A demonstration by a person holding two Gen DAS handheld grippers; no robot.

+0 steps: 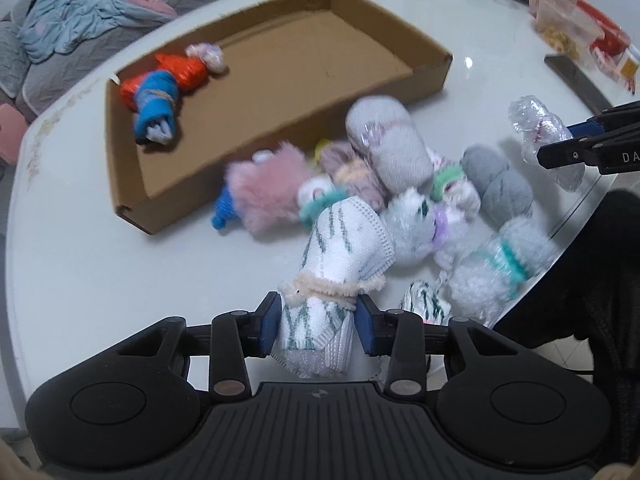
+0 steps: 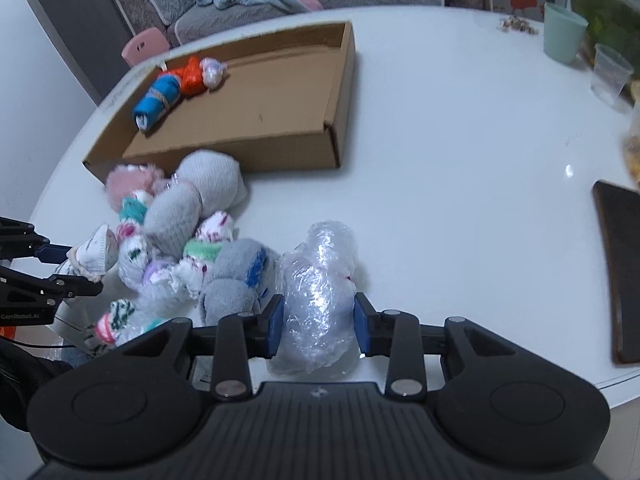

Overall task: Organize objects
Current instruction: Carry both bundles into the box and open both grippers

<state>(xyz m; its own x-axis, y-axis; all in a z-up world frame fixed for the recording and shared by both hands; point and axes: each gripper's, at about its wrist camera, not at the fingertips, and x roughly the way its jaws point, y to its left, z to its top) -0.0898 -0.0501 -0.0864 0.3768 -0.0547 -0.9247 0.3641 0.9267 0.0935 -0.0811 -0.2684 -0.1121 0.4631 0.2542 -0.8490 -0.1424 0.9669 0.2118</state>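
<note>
- Your glossy white round table (image 1: 100, 264) carries a shallow brown cardboard tray (image 1: 280, 80), with a grey sofa behind.
- Your left gripper (image 1: 316, 322) pinches a white rolled sock bundle with green stripes (image 1: 344, 236) between its blue pads.
- Your right gripper (image 2: 318, 326) clamps a crinkled clear-plastic-wrapped bundle (image 2: 320, 280).
- The pile of rolled socks (image 2: 180, 232) lies just beside the tray; a blue and orange bundle (image 2: 168, 90) sits inside.

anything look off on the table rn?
Mostly the heap of rolled sock bundles lying loose on the white table beside the brown cardboard tray, which holds only one blue-and-orange sock bundle. Nothing spilled or damaged.
</note>
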